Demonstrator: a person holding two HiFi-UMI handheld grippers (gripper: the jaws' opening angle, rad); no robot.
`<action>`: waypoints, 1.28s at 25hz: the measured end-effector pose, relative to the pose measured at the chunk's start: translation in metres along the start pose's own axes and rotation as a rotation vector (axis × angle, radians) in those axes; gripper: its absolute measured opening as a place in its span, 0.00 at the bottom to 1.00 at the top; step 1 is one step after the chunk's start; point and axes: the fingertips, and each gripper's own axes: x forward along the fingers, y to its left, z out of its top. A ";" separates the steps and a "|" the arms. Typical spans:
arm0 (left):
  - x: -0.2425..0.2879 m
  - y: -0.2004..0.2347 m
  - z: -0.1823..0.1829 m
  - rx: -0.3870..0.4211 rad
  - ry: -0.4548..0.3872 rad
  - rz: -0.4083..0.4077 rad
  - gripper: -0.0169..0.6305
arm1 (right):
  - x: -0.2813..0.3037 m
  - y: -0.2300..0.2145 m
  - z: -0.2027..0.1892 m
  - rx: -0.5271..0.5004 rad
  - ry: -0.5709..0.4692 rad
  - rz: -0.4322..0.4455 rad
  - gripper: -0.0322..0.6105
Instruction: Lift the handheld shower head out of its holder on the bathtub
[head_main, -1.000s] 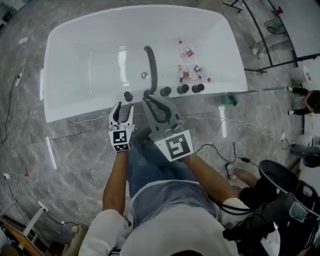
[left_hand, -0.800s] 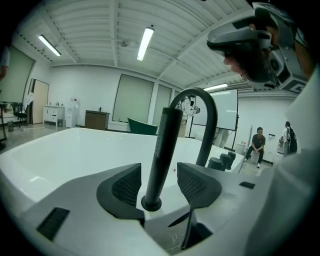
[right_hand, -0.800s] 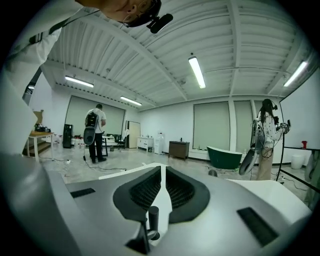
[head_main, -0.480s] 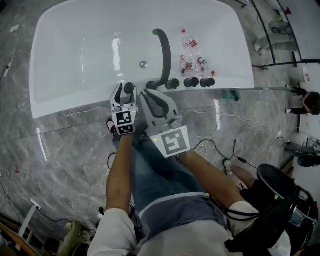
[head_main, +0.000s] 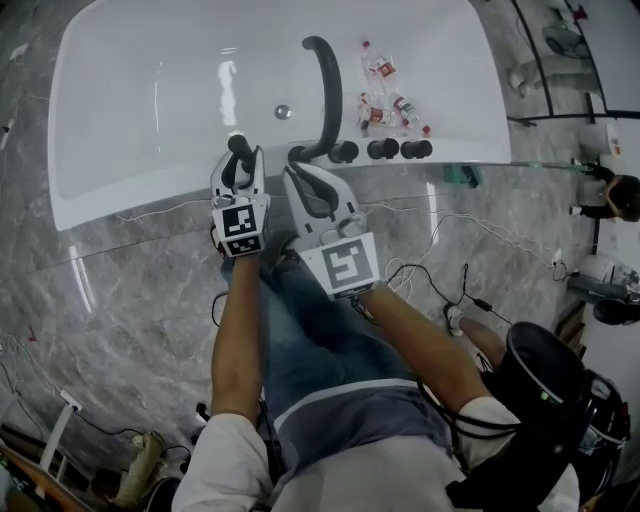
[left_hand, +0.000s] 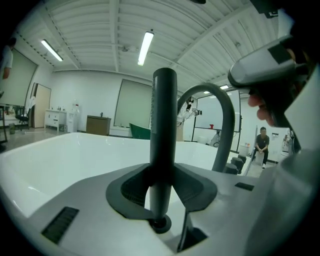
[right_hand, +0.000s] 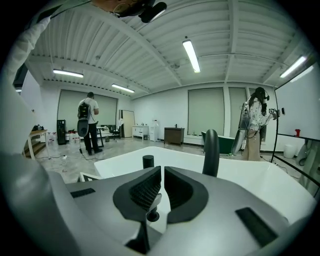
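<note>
The left gripper has its jaws closing around the shower head, a dark upright cylinder standing between the two pads. In the left gripper view a thin strip of white tub shows between the cylinder and the right-hand pad, so the pads do not clamp it.

The right gripper is just beside the left one. Its jaws are nearly together, with only a narrow slit between the pads and nothing in it.

The shower head stands at the near rim of the white bathtub, about midway along that edge. Just to its right on the same rim, a dark curved spout arches over the basin. Three dark knobs follow in a row toward the tub's right end.

Inside the tub, a drain lies near the middle. Several small bottles lie toward the right end.

The tub sits on a grey marble floor strewn with cables.
</note>
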 end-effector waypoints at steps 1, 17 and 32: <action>-0.005 -0.004 0.016 0.003 -0.021 -0.005 0.26 | -0.004 -0.002 0.008 0.003 -0.007 -0.005 0.08; -0.215 -0.114 0.363 0.057 -0.210 0.002 0.26 | -0.204 0.006 0.271 -0.039 -0.203 0.102 0.08; -0.332 -0.213 0.572 0.076 -0.323 -0.064 0.26 | -0.334 -0.030 0.409 0.049 -0.232 0.017 0.08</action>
